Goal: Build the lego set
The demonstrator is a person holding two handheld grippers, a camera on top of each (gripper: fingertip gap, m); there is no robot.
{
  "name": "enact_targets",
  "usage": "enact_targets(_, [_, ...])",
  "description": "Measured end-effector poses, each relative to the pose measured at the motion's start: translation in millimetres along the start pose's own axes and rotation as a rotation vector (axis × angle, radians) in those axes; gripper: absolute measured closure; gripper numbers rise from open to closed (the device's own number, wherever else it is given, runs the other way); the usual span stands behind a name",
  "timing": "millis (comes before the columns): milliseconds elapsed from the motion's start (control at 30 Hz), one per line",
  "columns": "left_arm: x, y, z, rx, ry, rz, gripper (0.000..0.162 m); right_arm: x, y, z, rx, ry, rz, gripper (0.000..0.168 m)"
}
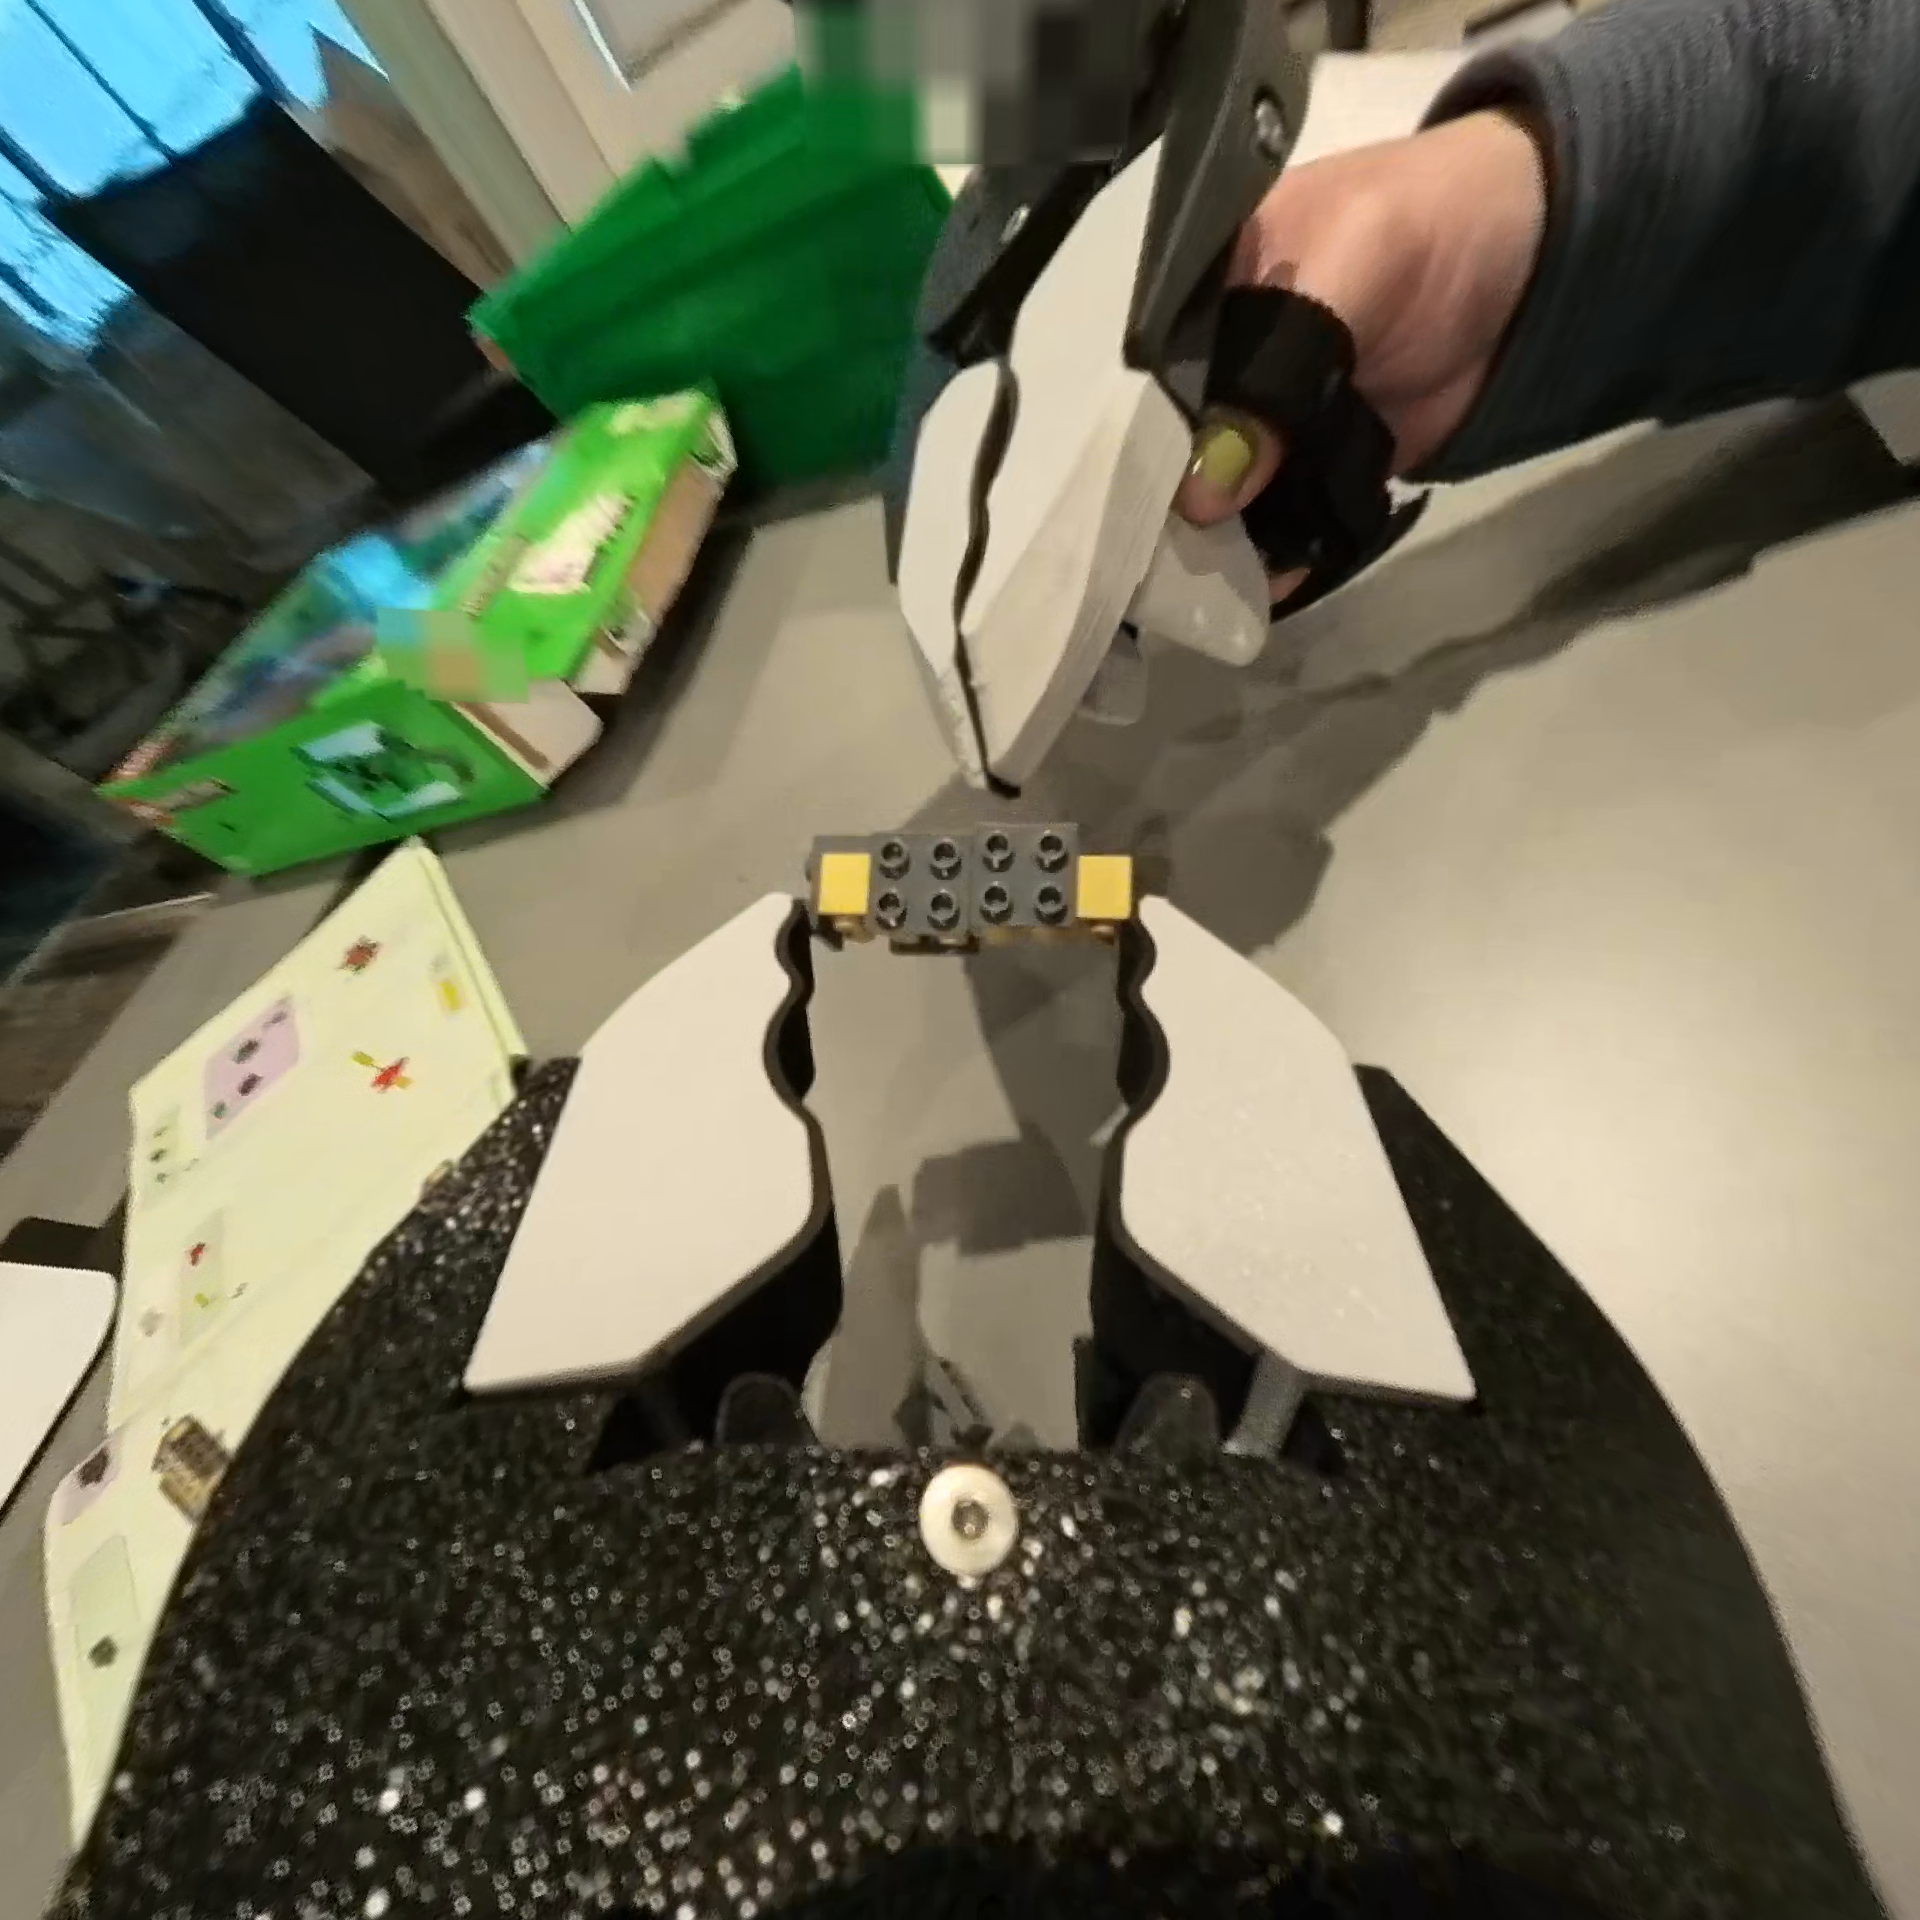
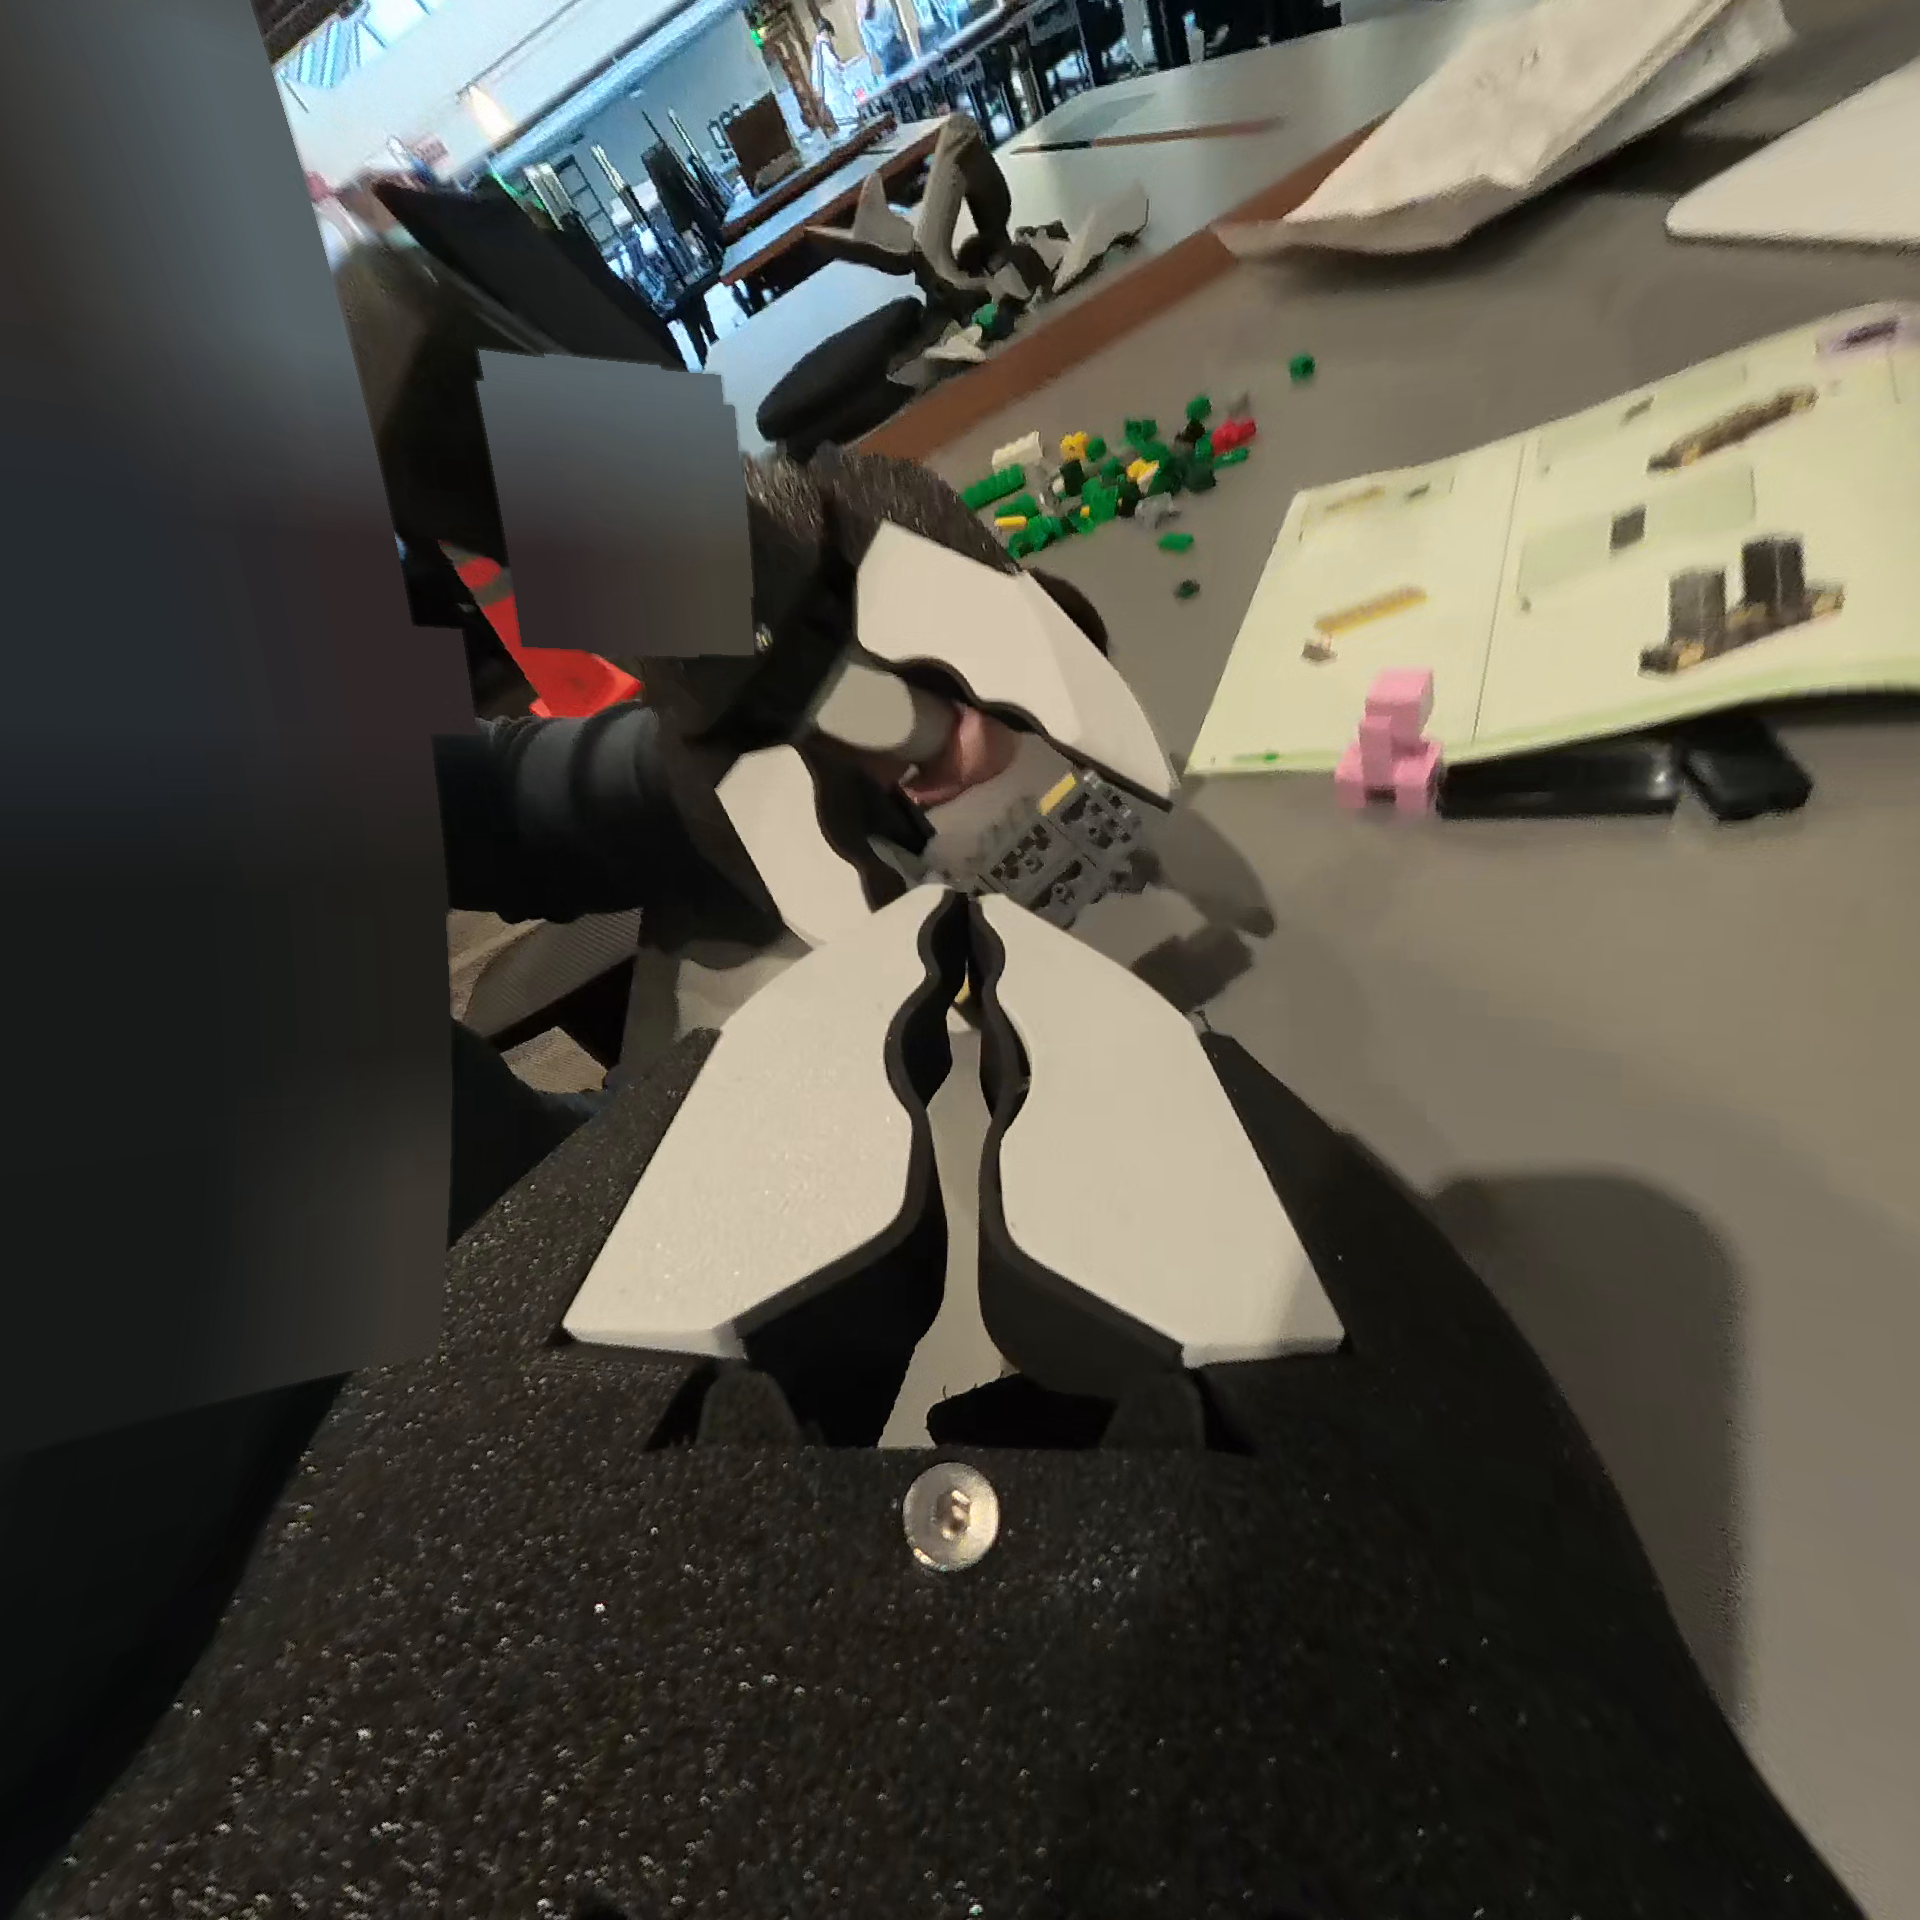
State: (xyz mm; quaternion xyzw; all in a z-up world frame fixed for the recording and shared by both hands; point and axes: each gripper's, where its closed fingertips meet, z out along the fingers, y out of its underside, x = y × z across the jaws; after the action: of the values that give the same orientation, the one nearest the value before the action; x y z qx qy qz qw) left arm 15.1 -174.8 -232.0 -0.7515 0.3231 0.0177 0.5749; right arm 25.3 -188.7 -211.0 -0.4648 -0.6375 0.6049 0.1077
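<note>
My left gripper is shut on a small lego assembly, which it holds by the two ends above the grey table. The assembly is dark grey studded bricks with a yellow tile at each end. My right gripper comes down from above, jaws shut, with its tips just behind the assembly's top edge. In the right wrist view the right gripper points at the assembly, held between the left gripper's fingers. I cannot tell whether the right gripper pinches any small piece.
An open instruction booklet lies on the table. A green lego box and a green bag stand behind it. Loose green, yellow and red bricks lie near the table edge. A pink lego figure stands by the booklet.
</note>
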Motion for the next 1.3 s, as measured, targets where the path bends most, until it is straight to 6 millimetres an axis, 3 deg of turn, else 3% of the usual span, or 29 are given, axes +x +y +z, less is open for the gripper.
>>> enact_targets(167, [7, 7, 4, -0.026, 0.049, 0.005, 0.105, 5, 16, 6, -0.005, -0.01, -0.01, 0.168])
enact_targets(500, [16, 20, 11, -0.063, 0.093, 0.004, 0.105, 5, 25, 8, 0.007, -0.022, -0.081, 0.168])
enact_targets(800, [17, 26, 13, -0.08, 0.098, -0.001, 0.106, 9, 26, 7, 0.004, -0.021, -0.055, 0.168])
enact_targets(1100, [19, 34, 16, -0.135, 0.094, 0.03, 0.105, 34, 16, 0, 0.068, 0.136, -0.032, 0.168])
enact_targets(1300, [17, 26, 14, -0.107, 0.074, 0.046, 0.105, 33, 17, -1, 0.038, 0.145, -0.127, 0.168])
